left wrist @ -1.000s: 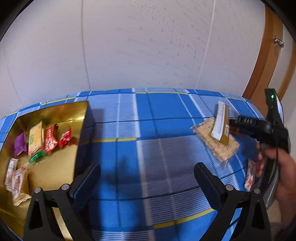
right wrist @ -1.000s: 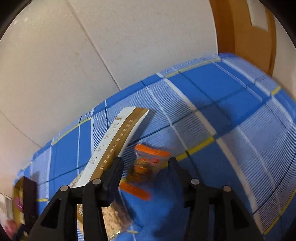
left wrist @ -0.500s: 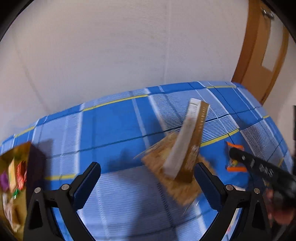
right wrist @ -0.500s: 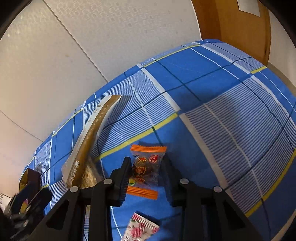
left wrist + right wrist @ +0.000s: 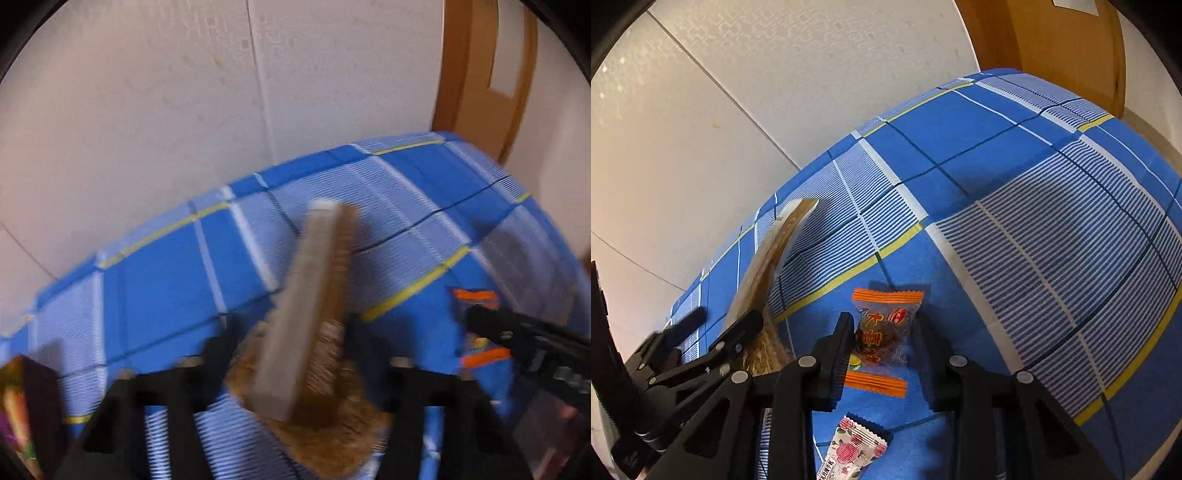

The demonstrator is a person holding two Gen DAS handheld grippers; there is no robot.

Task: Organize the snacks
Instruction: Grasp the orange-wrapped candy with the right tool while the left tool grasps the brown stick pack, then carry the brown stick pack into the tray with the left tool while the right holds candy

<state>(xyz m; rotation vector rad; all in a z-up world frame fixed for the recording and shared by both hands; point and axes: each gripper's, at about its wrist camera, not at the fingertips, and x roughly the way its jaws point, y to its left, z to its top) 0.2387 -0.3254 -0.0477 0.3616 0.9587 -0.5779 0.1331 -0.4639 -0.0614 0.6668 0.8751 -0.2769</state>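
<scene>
Two grips at once on the blue checked bed (image 5: 1052,229): the left gripper (image 5: 291,354) has just closed from wide open around the long cracker pack (image 5: 306,306), the right gripper (image 5: 882,350) is already clamped on the orange-ended candy (image 5: 882,339). Both seem ready to lift; the candy's red characters are unreadable to me, and a rose-printed sweet (image 5: 853,454) lies just beside

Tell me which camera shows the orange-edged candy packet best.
The right wrist view: the orange-edged candy packet is sharp, whole, between the right claw fingers. The left wrist view shows it blurred, partly hidden behind that claw.
</scene>
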